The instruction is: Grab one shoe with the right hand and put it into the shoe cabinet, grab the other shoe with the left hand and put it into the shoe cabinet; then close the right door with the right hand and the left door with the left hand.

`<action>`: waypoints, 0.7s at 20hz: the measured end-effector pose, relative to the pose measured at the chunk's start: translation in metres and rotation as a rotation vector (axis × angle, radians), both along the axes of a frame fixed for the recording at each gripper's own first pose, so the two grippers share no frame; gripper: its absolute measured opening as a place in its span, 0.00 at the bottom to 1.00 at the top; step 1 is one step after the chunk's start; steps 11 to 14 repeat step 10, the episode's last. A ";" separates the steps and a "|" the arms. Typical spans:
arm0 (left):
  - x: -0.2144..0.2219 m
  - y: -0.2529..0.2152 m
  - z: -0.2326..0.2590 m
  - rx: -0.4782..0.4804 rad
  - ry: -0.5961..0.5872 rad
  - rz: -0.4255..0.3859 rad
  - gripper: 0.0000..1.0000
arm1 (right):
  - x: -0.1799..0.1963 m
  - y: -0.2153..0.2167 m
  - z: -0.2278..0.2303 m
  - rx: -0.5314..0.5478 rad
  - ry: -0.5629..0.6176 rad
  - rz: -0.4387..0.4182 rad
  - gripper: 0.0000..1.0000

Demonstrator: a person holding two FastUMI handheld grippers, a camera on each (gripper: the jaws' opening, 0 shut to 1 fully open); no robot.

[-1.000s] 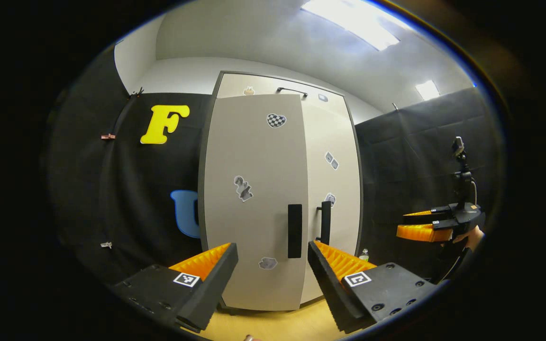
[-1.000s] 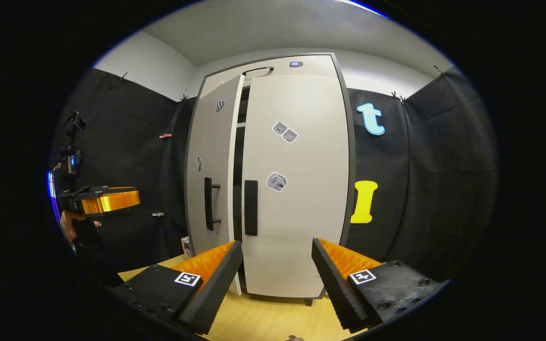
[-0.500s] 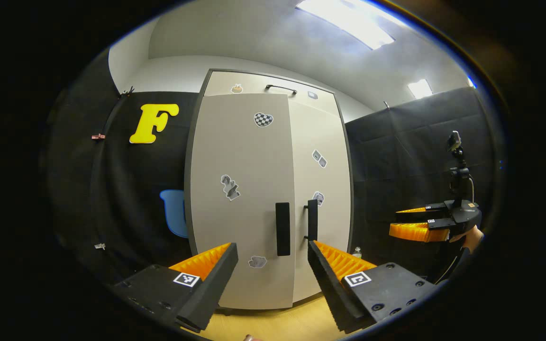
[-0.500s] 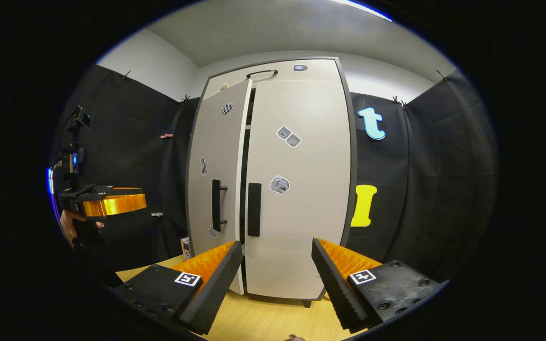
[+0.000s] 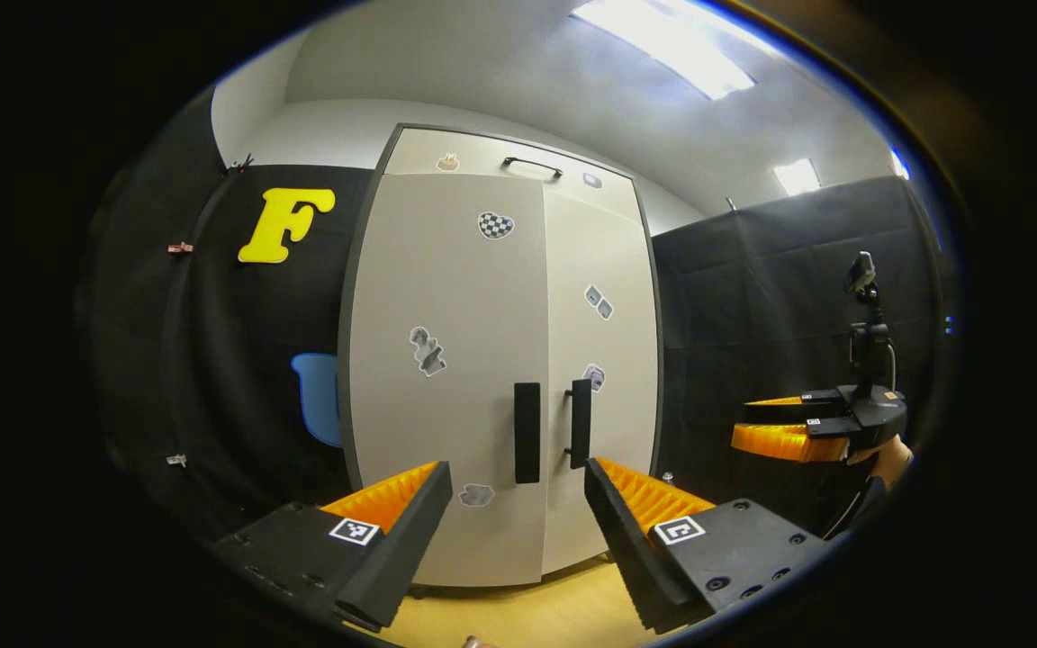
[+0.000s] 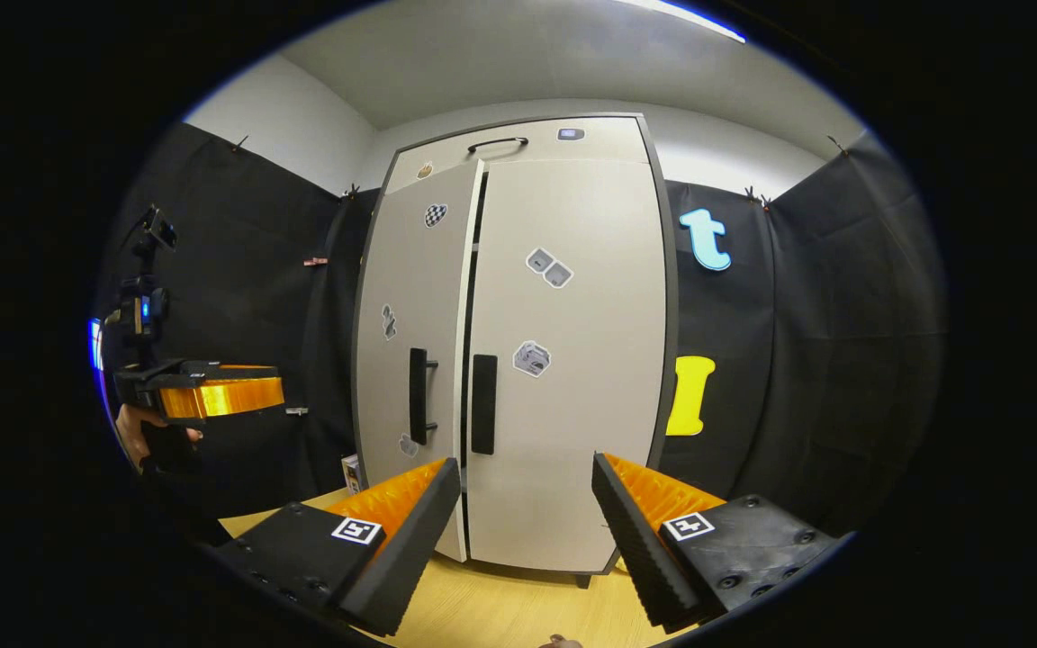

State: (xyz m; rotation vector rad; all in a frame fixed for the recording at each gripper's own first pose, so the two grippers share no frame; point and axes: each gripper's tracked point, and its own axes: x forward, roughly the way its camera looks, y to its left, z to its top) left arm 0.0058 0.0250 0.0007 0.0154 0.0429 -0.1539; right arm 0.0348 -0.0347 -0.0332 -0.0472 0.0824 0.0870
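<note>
Left gripper (image 5: 518,531): held level, pointed straight at the shoe cabinet (image 5: 496,360), well back from it. Jaws spread wide, nothing between them. Its fingers frame the lower part of the left door (image 5: 446,378), no contact with door or handle (image 5: 527,432).

Right gripper (image 6: 526,531): also level and facing the cabinet front, jaws wide apart and empty, standing off from the right door (image 6: 572,360). In the left gripper view it shows off to the right (image 5: 784,432), side-on, fingers pointing toward the cabinet, a hand (image 5: 883,454) wrapped round its grip below.

From the right gripper view the left gripper (image 6: 221,396) hangs at far left, level, a hand (image 6: 136,432) under it.

Doors: right door flush shut. Left door nearly closed; a thin dark gap (image 6: 472,297) runs along its inner edge, widest toward the top. Shoes cannot be seen behind the doors. Cabinet stands on the wooden floor (image 6: 500,612).
</note>
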 end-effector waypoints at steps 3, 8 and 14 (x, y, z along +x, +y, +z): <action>0.000 0.001 0.001 -0.004 0.000 0.005 0.94 | 0.001 0.000 0.001 -0.002 -0.003 -0.002 0.98; -0.001 0.002 0.000 -0.010 0.004 0.010 0.94 | 0.003 -0.002 0.001 -0.003 -0.005 -0.011 0.97; 0.000 0.003 0.001 -0.012 0.006 0.016 0.94 | 0.004 -0.001 0.001 -0.002 -0.003 -0.011 0.97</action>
